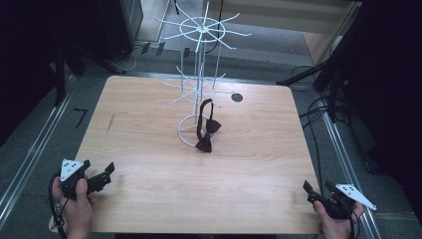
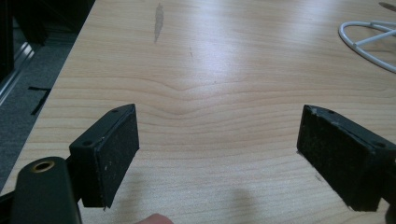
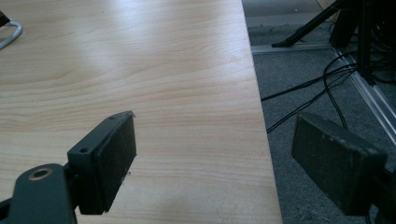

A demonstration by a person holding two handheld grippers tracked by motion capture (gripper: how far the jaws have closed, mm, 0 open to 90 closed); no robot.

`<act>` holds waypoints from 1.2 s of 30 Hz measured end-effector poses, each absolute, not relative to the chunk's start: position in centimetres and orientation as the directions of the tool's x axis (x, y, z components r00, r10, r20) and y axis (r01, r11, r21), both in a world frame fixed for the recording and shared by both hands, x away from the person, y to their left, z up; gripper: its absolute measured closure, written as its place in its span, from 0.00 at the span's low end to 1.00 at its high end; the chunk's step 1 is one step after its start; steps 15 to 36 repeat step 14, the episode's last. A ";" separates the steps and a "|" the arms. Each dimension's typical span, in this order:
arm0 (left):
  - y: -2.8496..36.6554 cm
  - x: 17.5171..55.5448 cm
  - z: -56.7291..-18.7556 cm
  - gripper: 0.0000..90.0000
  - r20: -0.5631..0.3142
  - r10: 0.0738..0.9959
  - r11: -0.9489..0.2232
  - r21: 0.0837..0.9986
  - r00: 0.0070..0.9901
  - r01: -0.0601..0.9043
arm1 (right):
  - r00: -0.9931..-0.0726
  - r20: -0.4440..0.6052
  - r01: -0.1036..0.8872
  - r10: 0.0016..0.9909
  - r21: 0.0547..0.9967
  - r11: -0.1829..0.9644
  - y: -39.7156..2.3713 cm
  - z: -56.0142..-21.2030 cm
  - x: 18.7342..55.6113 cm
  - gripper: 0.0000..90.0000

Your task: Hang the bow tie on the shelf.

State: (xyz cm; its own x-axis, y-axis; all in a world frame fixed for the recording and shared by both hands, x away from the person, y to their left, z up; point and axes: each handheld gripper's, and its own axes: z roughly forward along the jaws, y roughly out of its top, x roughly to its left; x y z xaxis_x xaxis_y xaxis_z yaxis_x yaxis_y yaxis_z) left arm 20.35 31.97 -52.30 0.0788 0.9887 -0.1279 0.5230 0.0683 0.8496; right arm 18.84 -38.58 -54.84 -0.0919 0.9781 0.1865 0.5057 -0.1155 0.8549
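Both the left gripper (image 1: pixel 102 175) and right gripper (image 1: pixel 318 191) rest wide open and empty at the near worktop (image 1: pixel 149 149) corners, with the bow tie (image 1: pixel 206 130) hanging upright on the wire stand (image 1: pixel 199 74) ahead between them, roughly equidistant.

Lab rig — framed table (image 1: pixel 149 199), trailing floor cables (image 1: pixel 318 107)

The white wire rack (image 2: pixel 369 42) is cut off at the edge.

Colours on the table
Dark maroon bow tie (image 1: pixel 205 135); white wire rack (image 1: pixel 200 74); pale wood-grain table (image 1: pixel 149 129); black grippers with grey plates.
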 end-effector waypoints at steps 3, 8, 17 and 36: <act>32.0 20.3 -52.3 0.15 -0.133 0.988 0.073 0.850 0.077 0.522 | -0.081 0.193 0.508 0.978 0.852 -0.126 -38.6 -54.9 18.8 0.16; 32.0 20.3 -52.3 0.15 -0.139 0.987 0.079 0.851 0.078 0.520 | -0.070 0.185 0.507 0.980 0.853 -0.125 -38.5 -54.9 18.7 0.17; 32.1 20.4 -52.3 0.15 -0.142 0.987 0.082 0.849 0.076 0.522 | -0.062 0.175 0.506 0.983 0.854 -0.120 -38.4 -54.9 18.7 0.17; 32.1 20.4 -52.3 0.15 -0.142 0.987 0.082 0.849 0.076 0.522 | -0.062 0.175 0.506 0.983 0.854 -0.120 -38.4 -54.9 18.7 0.17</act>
